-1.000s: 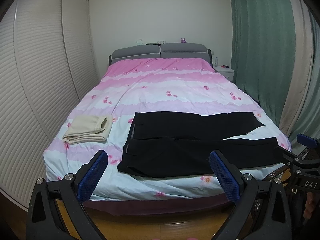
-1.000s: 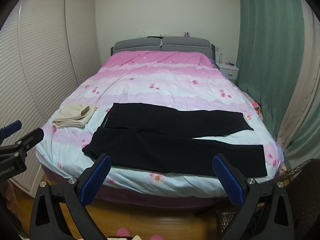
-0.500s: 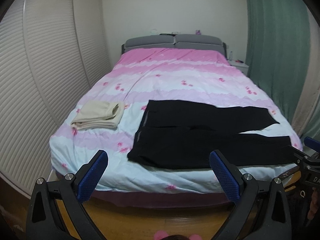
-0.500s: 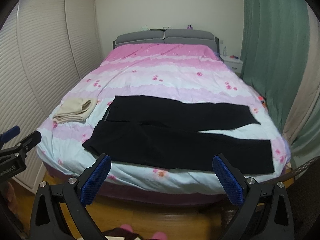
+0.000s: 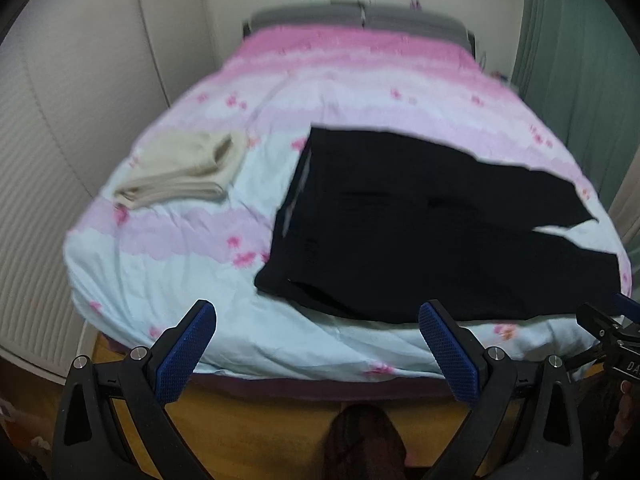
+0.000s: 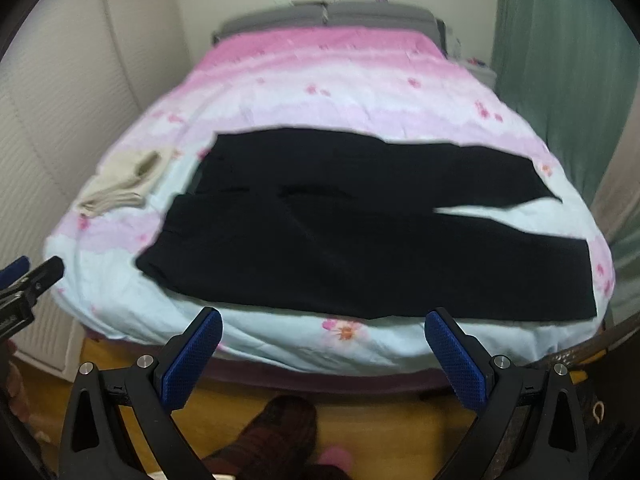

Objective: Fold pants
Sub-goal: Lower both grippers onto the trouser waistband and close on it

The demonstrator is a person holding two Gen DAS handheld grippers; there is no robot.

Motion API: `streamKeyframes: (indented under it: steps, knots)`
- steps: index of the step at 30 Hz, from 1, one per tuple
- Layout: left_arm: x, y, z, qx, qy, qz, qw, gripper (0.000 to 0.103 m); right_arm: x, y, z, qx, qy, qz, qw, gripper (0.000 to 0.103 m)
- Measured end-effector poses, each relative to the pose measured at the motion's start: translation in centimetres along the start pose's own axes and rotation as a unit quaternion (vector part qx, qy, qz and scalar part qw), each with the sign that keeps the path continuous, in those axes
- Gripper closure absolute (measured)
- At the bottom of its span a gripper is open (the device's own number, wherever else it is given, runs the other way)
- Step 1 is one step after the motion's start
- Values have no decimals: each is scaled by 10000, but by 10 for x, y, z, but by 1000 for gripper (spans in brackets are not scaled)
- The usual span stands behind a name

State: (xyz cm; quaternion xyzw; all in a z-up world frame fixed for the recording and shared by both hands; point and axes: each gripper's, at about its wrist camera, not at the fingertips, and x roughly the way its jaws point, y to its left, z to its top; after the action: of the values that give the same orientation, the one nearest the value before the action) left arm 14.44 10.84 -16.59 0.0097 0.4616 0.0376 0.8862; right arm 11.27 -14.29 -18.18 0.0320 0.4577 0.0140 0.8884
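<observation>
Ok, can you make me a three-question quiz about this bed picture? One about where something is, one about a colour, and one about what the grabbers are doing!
1. Where is the folded beige cloth?
A. On the floor
B. On the bed, left of the black pants
C. On top of the pants

2. What colour are the pads on the gripper fingers?
A. Blue
B. Red
C. Yellow

3. What are the left gripper and right gripper doing?
A. Both clamped on the pants
B. One is holding the beige cloth
C. Both open, holding nothing

Answers:
1. B, it lies on the bedspread beside the waist end, apart from the pants.
2. A, both views show blue textured pads.
3. C, the fingers stand wide apart in front of the bed.
</observation>
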Motion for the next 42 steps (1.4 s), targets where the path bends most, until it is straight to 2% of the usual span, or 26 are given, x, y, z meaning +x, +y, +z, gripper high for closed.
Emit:
streamKeyframes:
  steps: [5,12,14,18,22,24,27,28,29,30,31,32,34,35,39,42]
  knots:
    - [72,8,11,-196,787,-146,9966,0,64,-3,3,458,532,-45,9975,2]
    - [148,8,18,-131,1349,-227,9905,1,140,-24,-2,1258,1158,-294,9848,8]
    - [166,7,17,-120,1532,-287,9877,5,156,-29,-3,1381,1283,-365,9814,9]
    - [202,8,13,-283,2000,-463,9783,6,182,-37,-8,1774,1532,-336,9716,11]
    - [219,10,8,-463,2275,-542,9712,7,203,-37,-15,1906,1744,-318,9655,13]
    - [227,14,6,-713,2456,-690,9643,7,212,-38,-17,1940,1839,-287,9632,13]
    - [236,22,6,-1176,2727,-1048,9491,24,225,-35,-18,1987,1990,-239,9594,15]
    - [237,25,6,-1262,2759,-1063,9469,33,229,-35,-17,2026,2035,-235,9576,20]
    - [238,29,5,-1367,2796,-1059,9444,48,229,-35,-15,2070,2063,-239,9561,28]
    - [238,34,5,-1463,2851,-1055,9414,57,229,-35,-12,2124,2080,-237,9545,31]
    - [238,38,5,-1546,2902,-1107,9379,67,228,-36,-9,2145,2092,-213,9538,40]
    - [237,43,7,-1663,2947,-1222,9330,71,227,-36,-7,2130,2106,-198,9539,46]
    - [230,49,11,-1746,2968,-1355,9290,76,222,-35,1,2025,2133,-183,9556,73]
    - [225,50,15,-1713,2959,-1392,9294,78,218,-35,4,1976,2120,-203,9569,91]
    - [189,49,31,-1399,2658,-1539,9413,80,192,-29,28,1716,1854,-45,9676,96]
    - [172,51,37,-1400,2535,-1573,9441,80,173,-21,46,1488,1651,2,9750,96]
